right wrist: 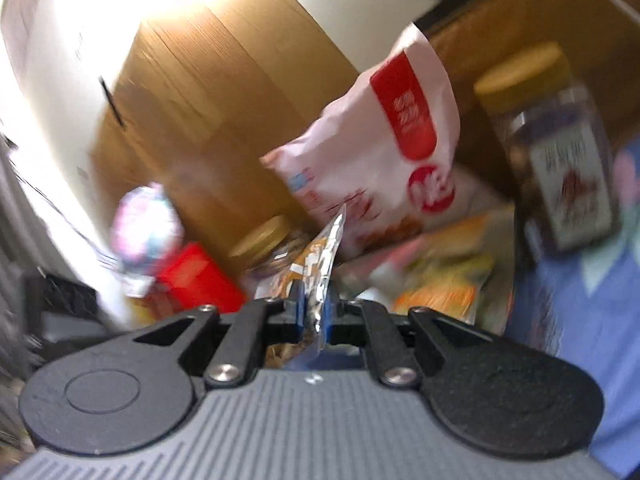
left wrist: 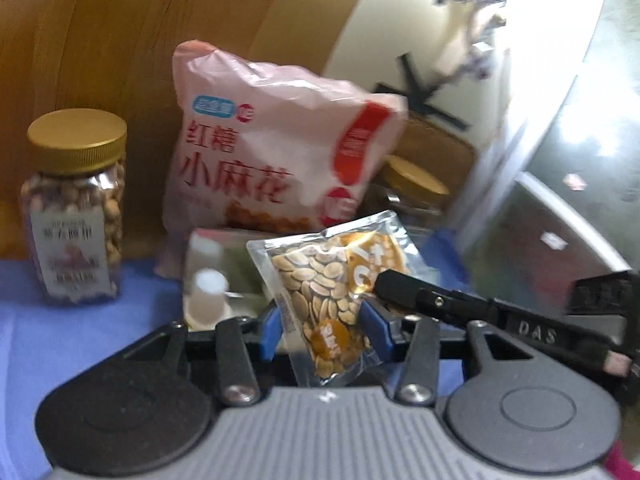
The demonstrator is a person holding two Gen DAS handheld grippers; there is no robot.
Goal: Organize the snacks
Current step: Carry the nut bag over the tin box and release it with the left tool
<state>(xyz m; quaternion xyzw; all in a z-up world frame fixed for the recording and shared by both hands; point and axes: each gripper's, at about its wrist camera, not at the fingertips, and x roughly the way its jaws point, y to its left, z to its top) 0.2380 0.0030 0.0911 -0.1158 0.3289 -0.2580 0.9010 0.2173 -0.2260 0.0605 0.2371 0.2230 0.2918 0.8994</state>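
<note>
A clear and silver packet of shelled beans (left wrist: 332, 292) with orange print hangs upright between the blue pads of my left gripper (left wrist: 322, 320), which is shut on its lower half. My right gripper's black fingers (left wrist: 400, 286) reach in from the right and pinch the same packet's upper right corner. In the right wrist view the packet (right wrist: 324, 256) shows edge-on, and the right gripper (right wrist: 316, 304) is shut on it. Both views are blurred by motion.
Behind stand a pink snack bag (left wrist: 272, 152), a gold-lidded nut jar (left wrist: 76, 208) on the left and another jar (left wrist: 416, 188) on the right, all on a blue cloth (left wrist: 60, 320). A tray with small white bottles (left wrist: 208, 280) lies below. A red box (right wrist: 196, 276) sits left.
</note>
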